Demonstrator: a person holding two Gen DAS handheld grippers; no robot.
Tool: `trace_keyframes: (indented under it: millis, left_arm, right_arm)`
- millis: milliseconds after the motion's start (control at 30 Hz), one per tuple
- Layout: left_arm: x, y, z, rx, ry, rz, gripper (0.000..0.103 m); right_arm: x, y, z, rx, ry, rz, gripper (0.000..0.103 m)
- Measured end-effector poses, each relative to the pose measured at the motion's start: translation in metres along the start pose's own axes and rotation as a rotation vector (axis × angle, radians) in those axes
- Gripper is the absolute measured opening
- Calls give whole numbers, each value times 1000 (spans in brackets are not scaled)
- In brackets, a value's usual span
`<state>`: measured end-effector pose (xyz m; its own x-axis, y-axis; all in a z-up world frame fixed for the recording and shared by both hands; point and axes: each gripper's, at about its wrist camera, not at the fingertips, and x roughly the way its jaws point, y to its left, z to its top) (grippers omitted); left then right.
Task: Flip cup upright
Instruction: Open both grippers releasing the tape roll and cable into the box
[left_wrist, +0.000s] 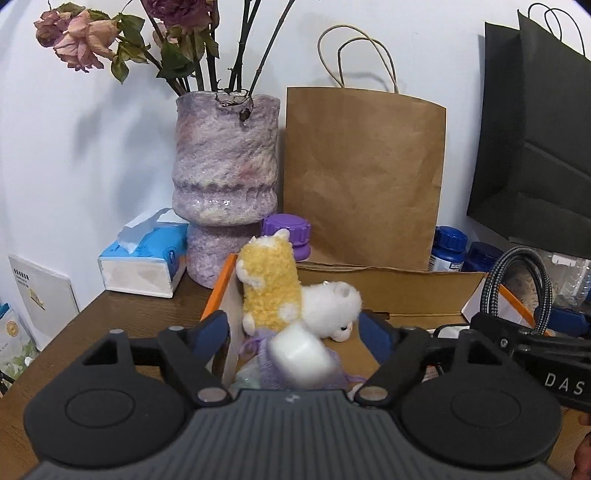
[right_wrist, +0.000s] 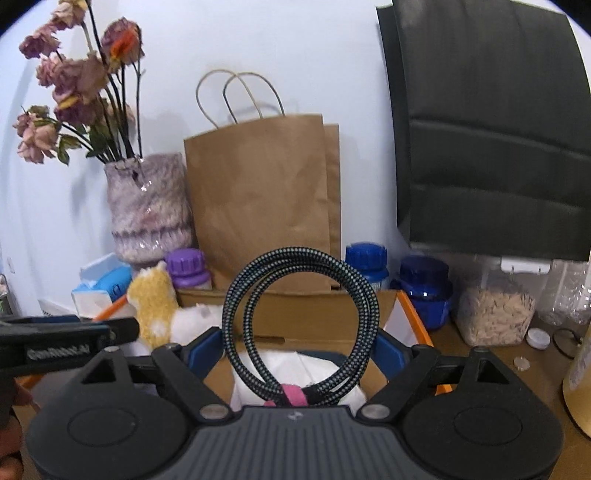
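Over the cardboard box (left_wrist: 388, 291), left hand-held gripper (left_wrist: 295, 332) is hanging wide apart, white cup (left_wrist: 301, 356) tumbling loose, not upright yet.

The cup (left_wrist: 301, 356) is small, white and plain, and motion blur softens its outline so that its rim and base cannot be told apart. It is tilted, its long axis running from upper left to lower right, neither upright nor fully overturned. It shows over the open cardboard box (left_wrist: 388, 291), in front of the purple knitted fabric and just below the yellow and white plush toys, free between the pads (left_wrist: 212, 332) of the left gripper (left_wrist: 295, 334), touching neither.
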<state>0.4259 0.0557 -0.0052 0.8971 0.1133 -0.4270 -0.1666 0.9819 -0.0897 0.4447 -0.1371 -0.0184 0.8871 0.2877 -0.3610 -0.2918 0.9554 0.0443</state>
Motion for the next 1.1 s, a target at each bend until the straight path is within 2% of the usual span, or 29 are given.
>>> trace_keyframes:
  millis: [33,67,100,400,633,967,1100]
  left_arm:
    - [0,0,0,-2,-2,3,90]
    - [-1,1,-1,-5,-6,13,98]
    - [-1,1,-1,-6,-9,22,103]
    - [-5,7,0,-23,-20,17,103]
    - [-24,8,1,-16,-68,23,103]
    - [-83,14,3,-16,-103,12,103]
    - [-111,17,0,-4,-82,-11,103]
  right_arm:
    - [0,-1,-1,3,0,-6,93]
    - [0,-2,-1,8,-2,-14,101]
    - [-1,-3,-2,14,-6,-23,103]
    - [-8,-15,-1,75,-22,-36,103]
    - [-25,-11,2,64,-47,-29,103]
    - [-80,-8,0,25,-78,-19,103]
    - [-108,-5,-2,15,-93,-7,103]
